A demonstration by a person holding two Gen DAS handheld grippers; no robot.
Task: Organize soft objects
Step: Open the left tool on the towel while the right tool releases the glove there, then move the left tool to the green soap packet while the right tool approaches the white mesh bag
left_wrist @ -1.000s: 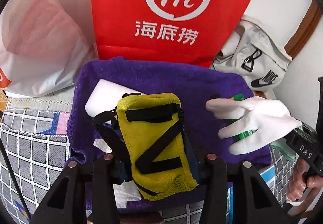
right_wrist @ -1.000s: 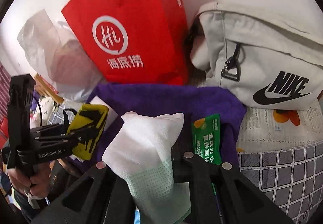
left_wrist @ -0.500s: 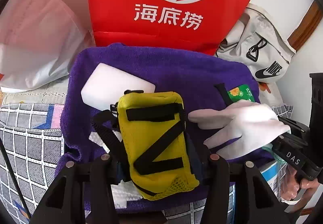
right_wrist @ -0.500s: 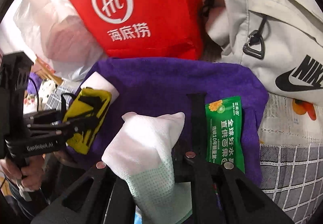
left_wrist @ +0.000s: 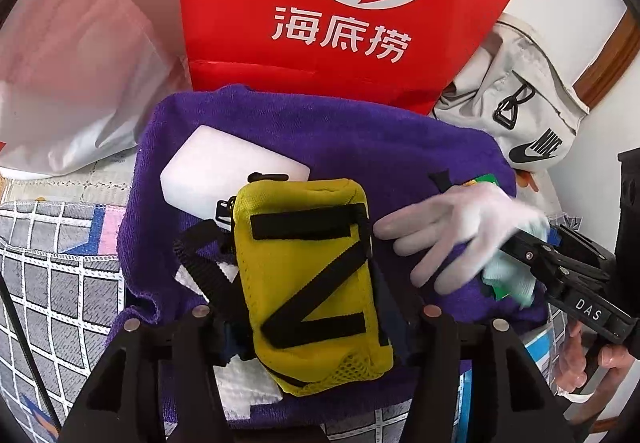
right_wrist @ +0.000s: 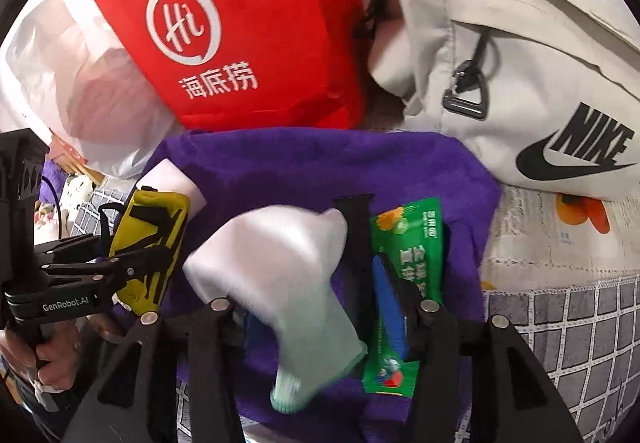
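Observation:
My left gripper (left_wrist: 316, 307) is shut on a yellow pouch (left_wrist: 312, 275) with black straps, held over a purple towel (left_wrist: 360, 139). The pouch also shows in the right wrist view (right_wrist: 152, 239), pinched by the left gripper (right_wrist: 120, 263). My right gripper (right_wrist: 324, 307) stands with its jaws spread; a white glove (right_wrist: 276, 259) with a pale green cuff hangs blurred between them, falling loose. In the left wrist view the glove (left_wrist: 452, 227) sits at the tip of the right gripper (left_wrist: 516, 243). A white foam block (left_wrist: 224, 171) lies on the towel behind the pouch.
A red paper bag (left_wrist: 340, 3) stands behind the towel, a white plastic bag (left_wrist: 68, 75) at its left and a grey Nike bag (right_wrist: 520, 55) at its right. A green sachet (right_wrist: 408, 267) and a black strap (right_wrist: 356, 235) lie on the towel. A checked cloth (left_wrist: 52, 283) covers the surface.
Both grippers moved forward and down toward the towel. The right jaws have spread and the glove now slips loose, blurred. The left gripper still holds the pouch.

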